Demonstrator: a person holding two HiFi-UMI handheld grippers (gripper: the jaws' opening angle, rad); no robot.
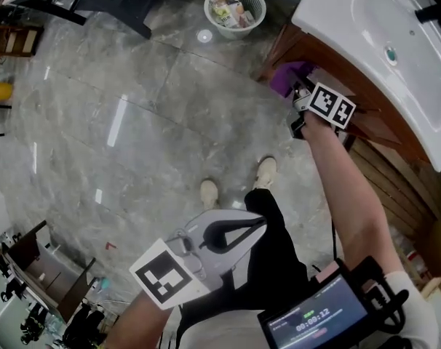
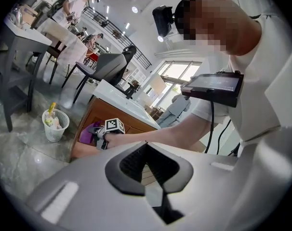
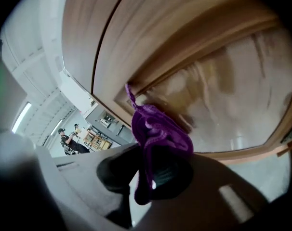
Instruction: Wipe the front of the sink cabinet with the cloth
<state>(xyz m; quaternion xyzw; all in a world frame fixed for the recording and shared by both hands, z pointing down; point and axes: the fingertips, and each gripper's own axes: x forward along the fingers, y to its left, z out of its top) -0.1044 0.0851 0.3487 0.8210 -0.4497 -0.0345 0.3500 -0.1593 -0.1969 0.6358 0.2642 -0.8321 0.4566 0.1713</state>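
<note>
right gripper (image 3: 151, 173): clenched on purple cloth (image 3: 158, 129), which touched the sink cabinet (image 3: 184, 42)
left gripper (image 2: 153, 179): jaws together, empty
nearby: wastebasket (image 1: 235, 6) stood on marble floor (image 1: 133, 122)

Purple cloth (image 1: 287, 75) against warm brown, wood-grained cabinet (image 1: 366, 118); glossy white sink (image 1: 373, 27) above, on the right. Grey marbled floor (image 1: 133, 122) with pale veins and white glints. White lattice basket (image 1: 255, 2) at the far side, yellow and pale scraps inside. Cream shoes (image 1: 266, 171), black trousers (image 1: 271, 260). Near, light grey left gripper (image 1: 261, 225) with black pads (image 1: 231, 231) and a white cube (image 1: 169, 275) of black squares; same pattern on the right gripper (image 1: 299, 93). Black screen (image 1: 319, 318) with a small green mark, near right.
</note>
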